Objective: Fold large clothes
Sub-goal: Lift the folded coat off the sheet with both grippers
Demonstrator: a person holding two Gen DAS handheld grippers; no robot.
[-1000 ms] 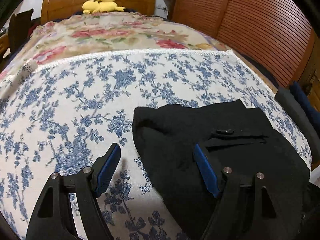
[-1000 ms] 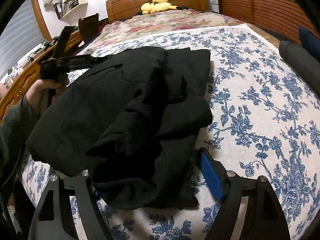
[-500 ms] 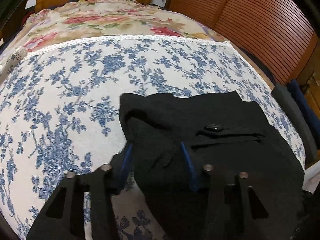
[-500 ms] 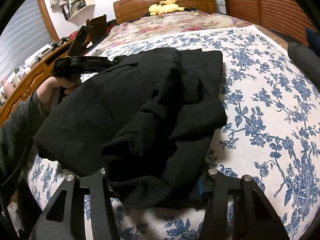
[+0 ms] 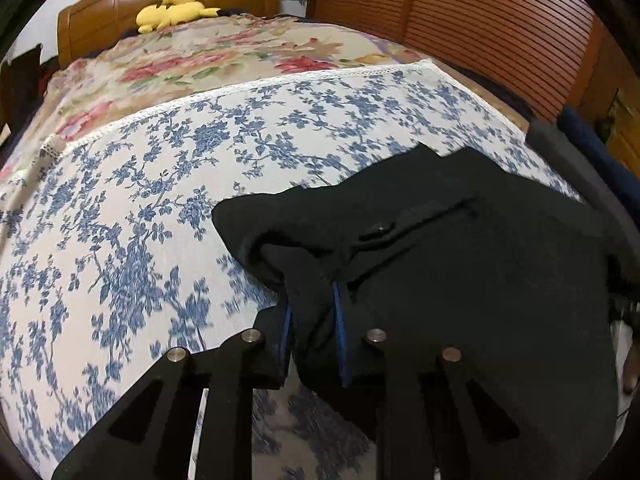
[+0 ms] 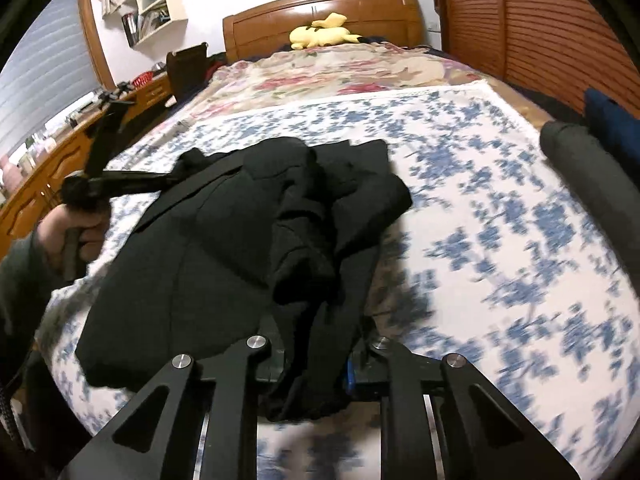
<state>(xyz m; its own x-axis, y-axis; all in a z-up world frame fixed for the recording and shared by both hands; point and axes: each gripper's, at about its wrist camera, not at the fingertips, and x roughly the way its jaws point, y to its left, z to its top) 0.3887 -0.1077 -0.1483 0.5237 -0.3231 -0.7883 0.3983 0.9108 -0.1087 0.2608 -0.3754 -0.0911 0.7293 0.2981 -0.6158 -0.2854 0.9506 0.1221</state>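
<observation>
A black garment (image 5: 480, 280) lies bunched on the blue-flowered bedspread (image 5: 160, 200), a buttoned pocket facing up. My left gripper (image 5: 311, 320) is shut on a fold at its left edge. In the right wrist view the same garment (image 6: 224, 248) spreads over the near left part of the bed, and my right gripper (image 6: 316, 364) is shut on its near right edge. The left gripper (image 6: 176, 178) shows there too, held by a hand at the garment's far left corner.
A yellow plush toy (image 6: 320, 34) sits by the wooden headboard (image 6: 320, 12). A slatted wooden wardrobe (image 5: 480, 32) stands to the right. A dark grey roll (image 6: 588, 176) and a navy item (image 6: 612, 120) lie at the bed's right edge. A desk (image 6: 48, 160) stands left.
Both grippers went from wide open to shut on the garment's edges. The garment's edges have lifted and shifted a little, and the views have tilted.
</observation>
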